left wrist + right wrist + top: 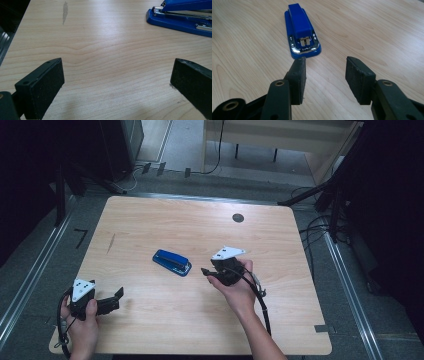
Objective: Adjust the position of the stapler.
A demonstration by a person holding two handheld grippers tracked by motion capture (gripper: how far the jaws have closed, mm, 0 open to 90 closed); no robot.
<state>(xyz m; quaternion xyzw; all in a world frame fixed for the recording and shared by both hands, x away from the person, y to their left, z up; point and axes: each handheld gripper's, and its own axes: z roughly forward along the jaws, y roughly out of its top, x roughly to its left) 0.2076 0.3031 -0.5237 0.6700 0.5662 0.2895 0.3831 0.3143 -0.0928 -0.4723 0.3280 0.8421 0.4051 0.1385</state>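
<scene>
A blue stapler [172, 262] lies flat near the middle of the wooden table [165, 325]. My right gripper [205, 271] is just right of it, held in a hand and pointing left at it. In the right gripper view the stapler [300, 27] lies lengthwise just beyond the tips, its metal end toward me; the right gripper [325, 72] is open and holds nothing. My left gripper [118, 299] rests low at the front left corner, pointing right. In the left gripper view it [117, 75] stands wide open over bare wood, with the stapler [180, 20] far off at the upper right.
A round dark cable hole [238, 217] sits near the table's far edge. A dark streak [110, 243] marks the wood at the left. Cables and stand legs [320, 195] lie on the floor behind and to the right of the table.
</scene>
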